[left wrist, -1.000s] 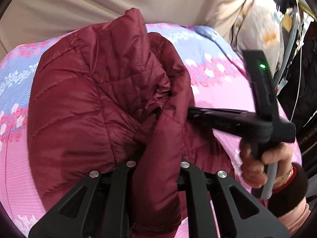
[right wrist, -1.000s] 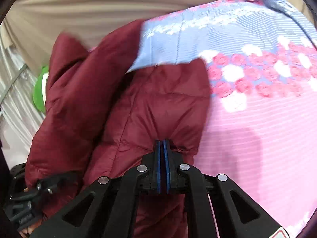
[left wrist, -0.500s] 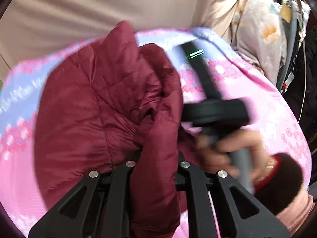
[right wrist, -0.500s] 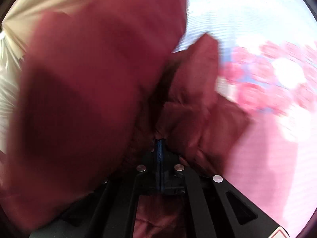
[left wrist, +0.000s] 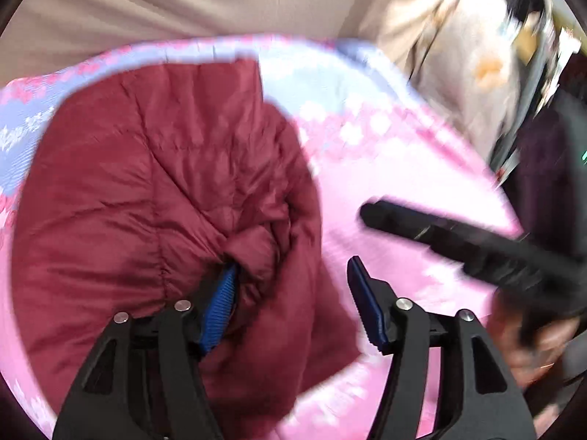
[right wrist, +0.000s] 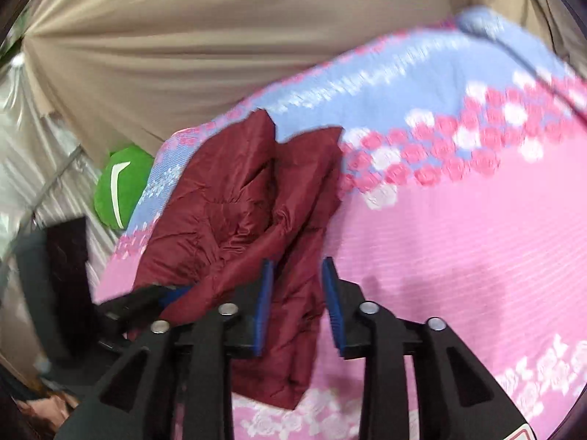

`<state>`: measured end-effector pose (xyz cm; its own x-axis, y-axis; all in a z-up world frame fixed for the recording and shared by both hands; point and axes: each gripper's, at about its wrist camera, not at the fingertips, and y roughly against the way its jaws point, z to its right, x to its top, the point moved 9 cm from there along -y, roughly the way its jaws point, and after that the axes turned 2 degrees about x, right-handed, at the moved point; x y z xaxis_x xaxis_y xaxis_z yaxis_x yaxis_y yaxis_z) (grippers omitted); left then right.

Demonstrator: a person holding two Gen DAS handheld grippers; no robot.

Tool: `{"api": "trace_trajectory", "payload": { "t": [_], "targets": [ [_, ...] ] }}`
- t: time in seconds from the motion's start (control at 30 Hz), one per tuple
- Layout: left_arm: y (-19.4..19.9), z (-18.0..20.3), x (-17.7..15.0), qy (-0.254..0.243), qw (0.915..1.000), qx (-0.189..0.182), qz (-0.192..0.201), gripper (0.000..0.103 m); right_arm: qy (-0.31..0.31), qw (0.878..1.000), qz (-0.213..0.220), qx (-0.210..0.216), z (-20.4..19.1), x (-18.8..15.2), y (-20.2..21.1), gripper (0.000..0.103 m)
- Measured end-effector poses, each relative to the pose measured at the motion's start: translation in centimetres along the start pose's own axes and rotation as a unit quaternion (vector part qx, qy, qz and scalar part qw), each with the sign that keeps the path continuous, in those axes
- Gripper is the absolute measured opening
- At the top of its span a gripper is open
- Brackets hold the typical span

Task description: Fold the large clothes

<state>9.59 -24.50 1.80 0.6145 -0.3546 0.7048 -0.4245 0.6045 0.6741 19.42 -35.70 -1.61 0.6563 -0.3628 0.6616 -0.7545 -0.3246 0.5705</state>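
Note:
A maroon quilted jacket lies bunched on the pink and blue floral bedspread. My left gripper is open over the jacket's right edge; a fold of fabric sits between the blue pads but is not clamped. In the right wrist view the jacket lies folded at the bed's left side. My right gripper is open, with the jacket's lower fold between the parted jaws. The right gripper also shows blurred in the left wrist view, apart from the jacket.
A beige curtain hangs behind the bed. A green cushion sits off the bed's left edge. A pale patterned pillow and dark clutter lie at the bed's right side. The left gripper shows at the jacket's left.
Both grippers were shut on the jacket and have opened. The jacket has dropped onto the bed, flatter than before. The right gripper has drawn back to the right.

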Motion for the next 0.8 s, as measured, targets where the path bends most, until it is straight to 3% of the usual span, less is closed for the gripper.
{"api": "trace_trajectory", "payload": {
  "t": [0.07, 0.2, 0.3, 0.4, 0.5, 0.53, 0.63, 0.8],
  "targets": [
    [4.5, -1.5, 0.4, 0.018, 0.9988, -0.017, 0.042, 0.078, 0.026, 0.999, 0.021, 0.001, -0.1, 0.6, 1.6, 0.051],
    [10.0, -6.6, -1.0, 0.061, 0.9948, 0.013, 0.080, 0.082, 0.059, 0.996, 0.051, 0.044, -5.0, -1.6, 5.0, 0.064],
    [10.6, -10.1, -4.1, 0.102, 0.9923, 0.039, 0.059, 0.082, 0.073, 0.994, 0.048, 0.060, -7.7, -2.8, 4.1, 0.070],
    [9.6, -11.3, -7.7, 0.111, 0.9918, 0.057, 0.027, 0.082, 0.103, 0.994, 0.042, 0.006, -8.1, -3.5, 1.5, 0.072],
    [8.4, -11.7, -9.6, 0.094, 0.9920, 0.084, 0.007, 0.082, 0.090, 0.995, 0.017, -0.032, -7.0, -4.4, -0.9, 0.072],
    [7.7, -11.9, -9.7, 0.085, 0.9914, 0.100, 0.005, 0.082, 0.085, 0.996, 0.007, -0.032, -6.2, -4.6, -2.0, 0.068],
    [6.6, -13.0, -10.5, 0.068, 0.9884, 0.135, -0.002, 0.082, 0.069, 0.996, -0.031, -0.039, -4.7, -5.9, -3.7, 0.004],
    [5.6, -13.6, -10.7, 0.072, 0.9894, 0.125, -0.018, 0.081, -0.006, 0.999, 0.000, -0.037, -0.7, -6.8, -1.3, 0.001]
  ]
}}
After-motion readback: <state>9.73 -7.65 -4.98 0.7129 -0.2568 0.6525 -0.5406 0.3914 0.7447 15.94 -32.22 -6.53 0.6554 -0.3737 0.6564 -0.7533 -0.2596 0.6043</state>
